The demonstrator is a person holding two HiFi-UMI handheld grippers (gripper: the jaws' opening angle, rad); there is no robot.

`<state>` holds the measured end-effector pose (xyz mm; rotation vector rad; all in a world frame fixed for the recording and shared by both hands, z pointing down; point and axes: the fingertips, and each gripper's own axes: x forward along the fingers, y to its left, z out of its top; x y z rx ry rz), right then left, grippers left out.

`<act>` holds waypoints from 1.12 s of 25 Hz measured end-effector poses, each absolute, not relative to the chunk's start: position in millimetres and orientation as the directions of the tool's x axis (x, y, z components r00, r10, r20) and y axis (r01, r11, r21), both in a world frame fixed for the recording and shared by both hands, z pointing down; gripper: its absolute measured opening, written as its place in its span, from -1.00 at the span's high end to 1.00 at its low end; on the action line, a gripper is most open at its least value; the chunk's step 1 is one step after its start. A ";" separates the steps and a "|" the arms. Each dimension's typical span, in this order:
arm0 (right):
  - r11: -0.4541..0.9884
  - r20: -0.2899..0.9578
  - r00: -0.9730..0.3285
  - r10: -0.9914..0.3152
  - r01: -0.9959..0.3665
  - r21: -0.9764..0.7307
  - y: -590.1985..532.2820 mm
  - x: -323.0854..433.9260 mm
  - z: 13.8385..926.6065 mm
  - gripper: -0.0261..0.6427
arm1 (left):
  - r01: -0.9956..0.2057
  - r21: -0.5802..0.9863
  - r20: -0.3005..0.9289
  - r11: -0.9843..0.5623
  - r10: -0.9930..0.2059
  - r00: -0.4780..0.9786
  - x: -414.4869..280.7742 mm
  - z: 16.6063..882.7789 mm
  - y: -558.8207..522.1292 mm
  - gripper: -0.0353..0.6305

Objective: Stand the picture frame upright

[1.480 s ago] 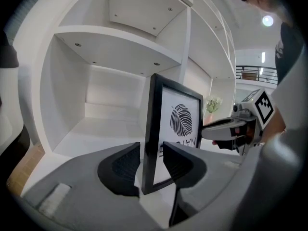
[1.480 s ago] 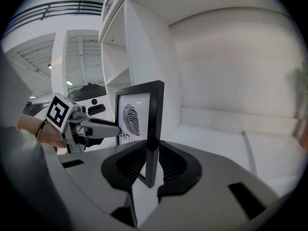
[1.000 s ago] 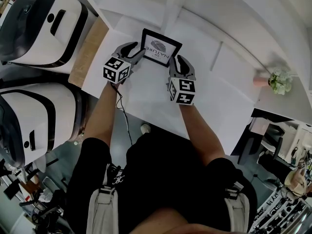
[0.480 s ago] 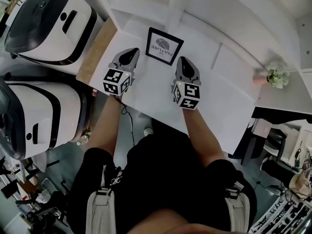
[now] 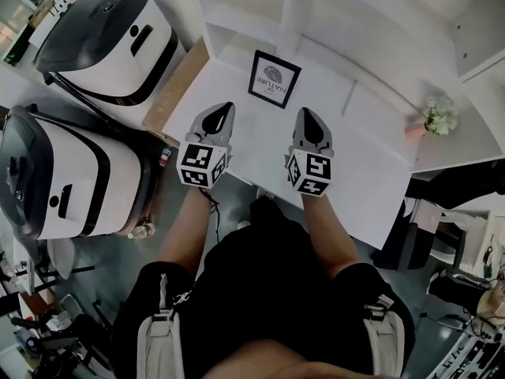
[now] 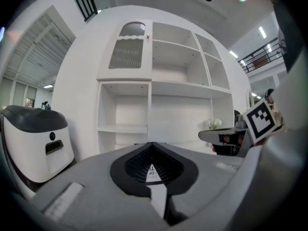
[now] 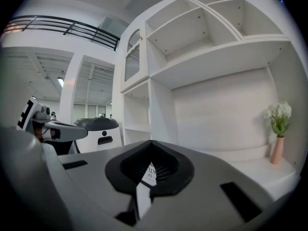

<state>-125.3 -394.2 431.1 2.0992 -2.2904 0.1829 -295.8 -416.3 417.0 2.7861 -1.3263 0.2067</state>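
Black picture frame [image 5: 274, 78], whole overhead only

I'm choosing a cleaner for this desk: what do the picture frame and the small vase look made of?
Picture frame: black border with a dull, matte look, probably painted wood or plastic; no glare shows, so whether it is glazed can't be told. Vase: smooth, opaque, pale pink, likely ceramic, possibly plastic.
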 end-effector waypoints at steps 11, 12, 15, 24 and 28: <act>0.109 0.029 -0.111 -0.993 -0.992 -0.069 -306.0 -144.4 403.5 0.92 | -0.834 0.004 0.060 -0.551 -0.833 0.551 -335.8 386.8 -326.1 0.84; 0.108 0.034 -0.110 -0.993 -0.992 -0.072 -302.5 -144.5 405.0 0.92 | -0.835 0.001 0.058 -0.550 -0.833 0.550 -337.1 385.7 -322.2 0.84; 0.102 0.033 -0.104 -0.994 -0.992 -0.070 -294.2 -144.5 403.1 0.92 | -0.829 -0.019 0.051 -0.559 -0.829 0.557 -338.2 379.9 -311.7 0.84; 0.103 0.028 -0.105 -0.994 -0.993 -0.062 -279.9 -155.0 397.7 0.92 | -0.816 -0.052 0.045 -0.576 -0.818 0.574 -339.7 370.0 -293.4 0.84; 0.104 0.028 -0.106 -0.994 -0.993 -0.062 -277.5 -156.9 398.1 0.92 | -0.812 -0.039 0.044 -0.583 -0.813 0.581 -339.2 369.0 -289.9 0.84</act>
